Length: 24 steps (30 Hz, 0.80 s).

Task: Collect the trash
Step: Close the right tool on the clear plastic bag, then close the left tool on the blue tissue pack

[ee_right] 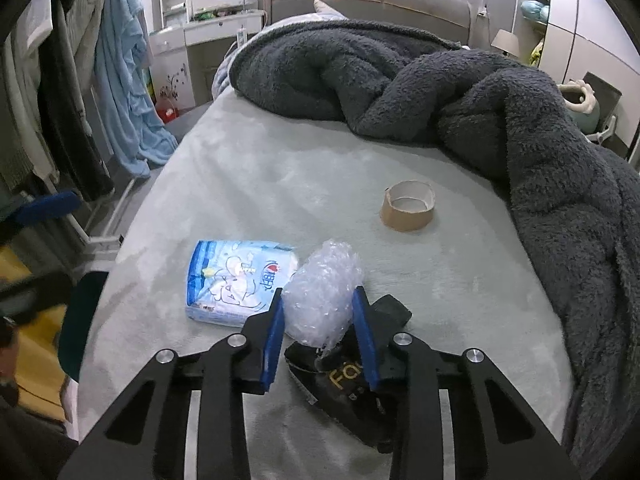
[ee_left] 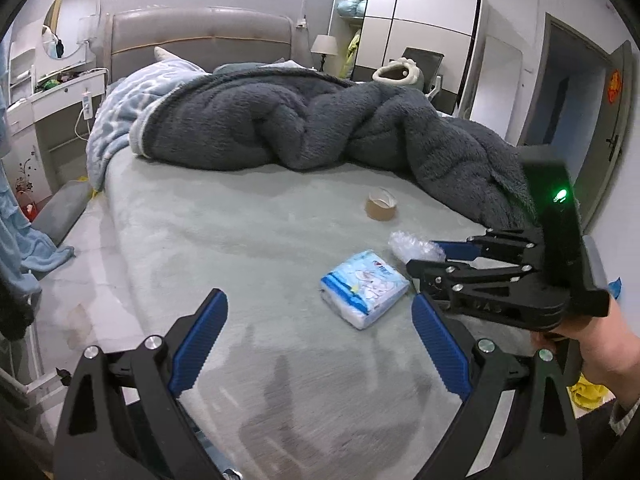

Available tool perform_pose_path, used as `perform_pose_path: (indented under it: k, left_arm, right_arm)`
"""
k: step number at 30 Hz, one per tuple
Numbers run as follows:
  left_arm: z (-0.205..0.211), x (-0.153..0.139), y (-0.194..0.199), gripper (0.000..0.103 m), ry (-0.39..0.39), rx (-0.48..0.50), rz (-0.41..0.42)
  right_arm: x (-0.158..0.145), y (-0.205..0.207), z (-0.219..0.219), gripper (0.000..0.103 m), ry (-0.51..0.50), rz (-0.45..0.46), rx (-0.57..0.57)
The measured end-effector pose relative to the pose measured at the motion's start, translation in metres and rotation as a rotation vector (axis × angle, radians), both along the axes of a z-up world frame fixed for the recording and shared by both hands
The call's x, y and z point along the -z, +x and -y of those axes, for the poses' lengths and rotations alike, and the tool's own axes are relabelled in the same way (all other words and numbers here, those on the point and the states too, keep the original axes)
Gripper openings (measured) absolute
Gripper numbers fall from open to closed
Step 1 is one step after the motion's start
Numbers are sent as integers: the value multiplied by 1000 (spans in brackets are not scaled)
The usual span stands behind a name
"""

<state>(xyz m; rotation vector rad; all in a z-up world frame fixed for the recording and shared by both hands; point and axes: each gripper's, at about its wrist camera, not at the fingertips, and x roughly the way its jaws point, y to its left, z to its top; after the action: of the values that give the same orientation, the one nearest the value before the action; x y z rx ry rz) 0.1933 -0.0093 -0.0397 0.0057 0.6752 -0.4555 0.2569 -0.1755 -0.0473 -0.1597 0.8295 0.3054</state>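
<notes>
Right tool (ee_right: pixel 319 322) clamps a crumpled clear bubble-wrap wad (ee_right: pixel 324 292) (translucent, knobbly) on the grey-green bed (ee_right: pixel 280 184), beside a blue-white tissue pack (ee_right: pixel 236 280). Left tool (ee_left: pixel 320 320) spread, holding nothing.

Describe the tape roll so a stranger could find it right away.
On the grey-green bed, look just in front of the dark fluffy blanket. The tape roll is a brown cardboard ring standing alone, beyond the blue tissue pack and clear bubble wrap.

Bare sheet (ee_right: pixel 260 184) lies open ahead; the heaped grey blanket (ee_right: pixel 540 168) walls the right and far side.
</notes>
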Motion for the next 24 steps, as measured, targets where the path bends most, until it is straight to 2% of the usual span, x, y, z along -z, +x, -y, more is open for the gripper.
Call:
perform_pose_path:
  k: [12,24]
  left_arm:
    - [37,29,17,95,51,17,-47]
    - [56,55,44,95,109,-3,-79]
  right_arm:
    - [-30,-18,40,34,165,73,19]
    - [-30,-23,62,34,184,71,36]
